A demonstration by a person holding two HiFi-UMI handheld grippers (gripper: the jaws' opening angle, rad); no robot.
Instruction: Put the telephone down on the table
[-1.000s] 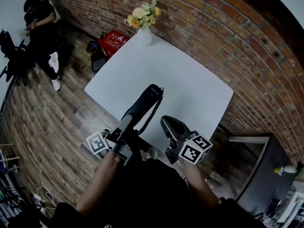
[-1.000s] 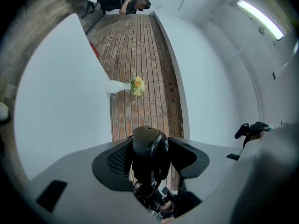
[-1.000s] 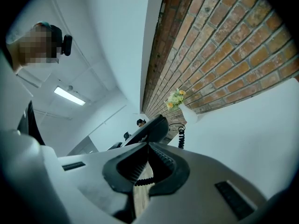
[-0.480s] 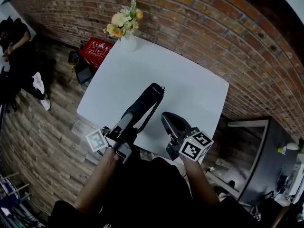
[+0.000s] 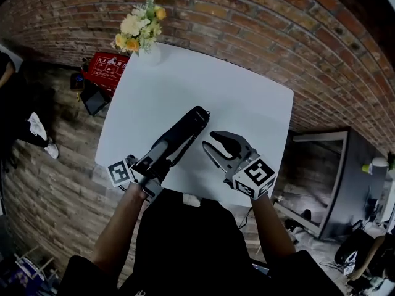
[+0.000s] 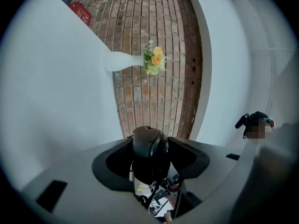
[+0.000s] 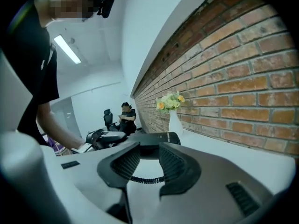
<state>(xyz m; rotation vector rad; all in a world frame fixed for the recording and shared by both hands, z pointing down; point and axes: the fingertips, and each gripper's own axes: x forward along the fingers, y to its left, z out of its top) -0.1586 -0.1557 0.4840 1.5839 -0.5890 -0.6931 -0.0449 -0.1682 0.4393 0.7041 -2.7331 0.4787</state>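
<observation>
The black telephone handset (image 5: 182,131) slants over the near part of the white table (image 5: 247,103), its coiled cord (image 5: 181,151) running along it. My left gripper (image 5: 162,155) is shut on the handset's near end; in the left gripper view the handset (image 6: 149,150) fills the gap between the jaws. I cannot tell whether its far end touches the table. My right gripper (image 5: 208,140) hovers just right of the handset, apart from it. Its jaws have just been opening and nothing is between them. In the right gripper view the handset (image 7: 156,138) and cord (image 7: 145,178) lie beyond the jaws.
A white vase of flowers (image 5: 139,32) stands at the table's far left corner against the brick wall (image 5: 259,23). A red box (image 5: 106,69) lies on the wooden floor at the left. A dark cabinet (image 5: 333,177) stands to the table's right.
Both grippers have shifted over the table's near edge and the handset now slants lower. The right gripper has rolled and its jaws, shut before, now stand apart.
</observation>
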